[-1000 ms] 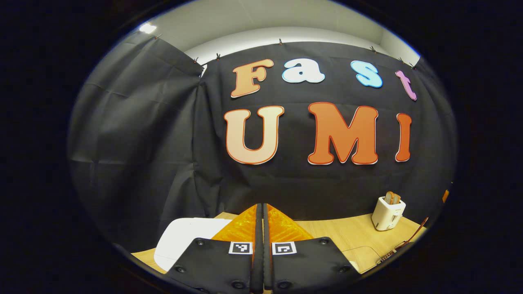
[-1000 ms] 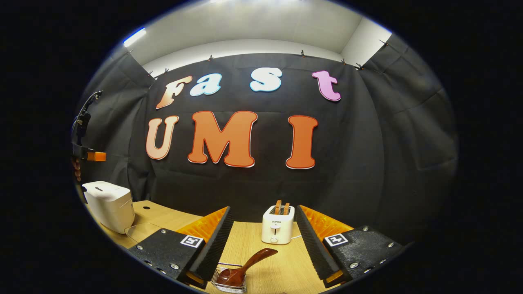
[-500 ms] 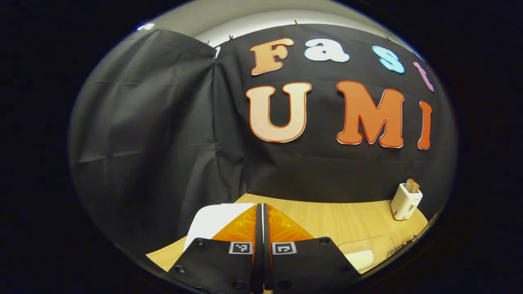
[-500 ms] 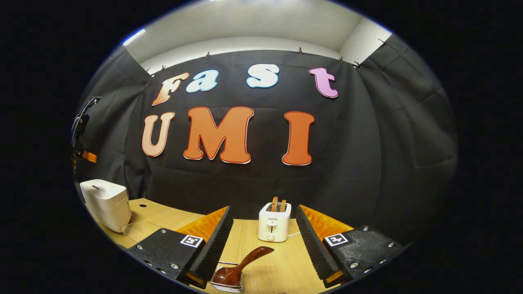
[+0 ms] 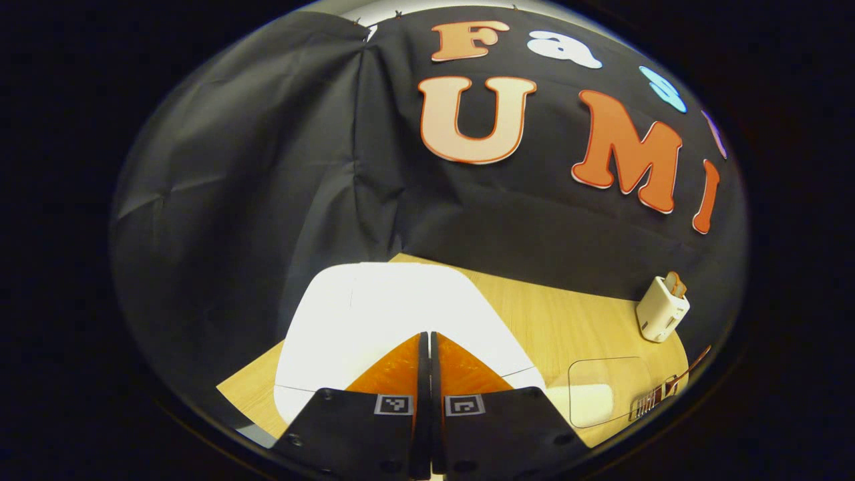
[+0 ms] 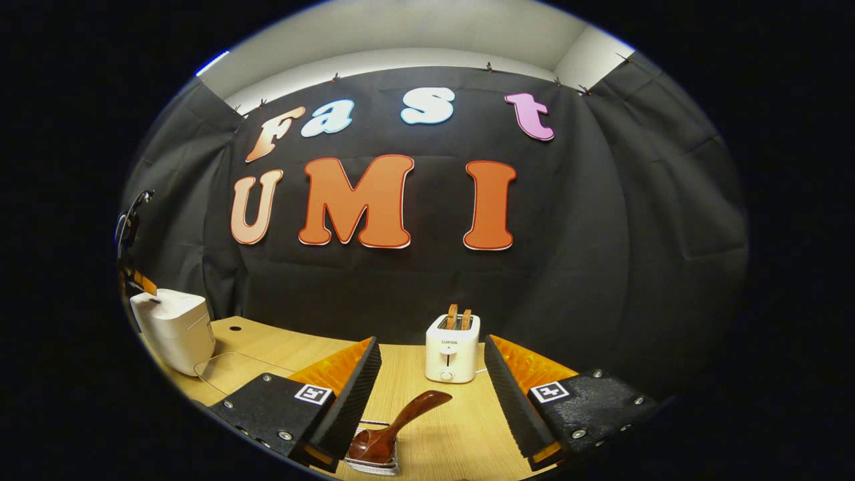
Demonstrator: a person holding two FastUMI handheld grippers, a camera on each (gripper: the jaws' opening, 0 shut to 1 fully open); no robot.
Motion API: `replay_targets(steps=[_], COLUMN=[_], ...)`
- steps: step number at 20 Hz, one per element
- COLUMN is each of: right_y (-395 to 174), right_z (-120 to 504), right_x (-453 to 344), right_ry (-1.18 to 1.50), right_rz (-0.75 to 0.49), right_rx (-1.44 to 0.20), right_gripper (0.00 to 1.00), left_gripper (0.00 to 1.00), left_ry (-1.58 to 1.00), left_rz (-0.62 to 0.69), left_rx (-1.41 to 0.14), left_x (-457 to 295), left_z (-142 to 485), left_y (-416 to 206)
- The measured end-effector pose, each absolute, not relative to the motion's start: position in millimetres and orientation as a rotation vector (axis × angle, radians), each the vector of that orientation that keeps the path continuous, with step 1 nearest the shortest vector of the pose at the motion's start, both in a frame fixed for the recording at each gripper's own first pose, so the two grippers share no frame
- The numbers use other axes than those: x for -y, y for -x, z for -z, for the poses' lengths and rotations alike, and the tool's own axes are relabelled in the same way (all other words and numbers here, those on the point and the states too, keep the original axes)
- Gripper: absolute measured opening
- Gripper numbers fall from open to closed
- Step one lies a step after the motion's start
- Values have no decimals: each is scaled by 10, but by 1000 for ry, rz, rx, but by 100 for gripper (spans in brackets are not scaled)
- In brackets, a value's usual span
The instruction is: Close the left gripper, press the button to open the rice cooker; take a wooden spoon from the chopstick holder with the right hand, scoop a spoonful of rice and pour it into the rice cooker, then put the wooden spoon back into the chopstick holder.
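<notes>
Now rice cooker (image 5: 394, 314) just below left gripper (image 5: 425, 341) — jaws together.

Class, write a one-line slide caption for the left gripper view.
Shut left gripper poised over the closed white rice cooker on the wooden table, toaster at right.
</notes>
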State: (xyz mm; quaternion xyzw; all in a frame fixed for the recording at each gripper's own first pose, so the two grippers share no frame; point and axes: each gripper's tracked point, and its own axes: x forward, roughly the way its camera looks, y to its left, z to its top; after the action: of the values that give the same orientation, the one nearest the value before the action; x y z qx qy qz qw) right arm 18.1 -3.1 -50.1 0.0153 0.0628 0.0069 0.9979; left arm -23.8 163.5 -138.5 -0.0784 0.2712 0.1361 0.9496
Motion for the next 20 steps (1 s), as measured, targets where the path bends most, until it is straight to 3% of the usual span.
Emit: replay_targets(steps=[2, 9, 16, 20], right_y=[-192, -216, -255, -286], right_z=[546, 750, 963, 1159], right_x=[49, 98, 27, -1], right_ry=[-28, -97, -173, -215], right_rz=[-8, -8, -32, -40], right_rx=[-140, -188, -250, -300], right_gripper=[92, 92, 92, 91], left_gripper=[5, 4, 4, 4], left_ry=[192, 171, -5, -17], left_rz=[-275, -294, -409, -379], left_rx=[-519, -520, -193, -111], left_x=[-1633, -1624, -1728, -1624], left_z=[1299, 1313, 407, 151], left_y=[251, 246, 163, 250])
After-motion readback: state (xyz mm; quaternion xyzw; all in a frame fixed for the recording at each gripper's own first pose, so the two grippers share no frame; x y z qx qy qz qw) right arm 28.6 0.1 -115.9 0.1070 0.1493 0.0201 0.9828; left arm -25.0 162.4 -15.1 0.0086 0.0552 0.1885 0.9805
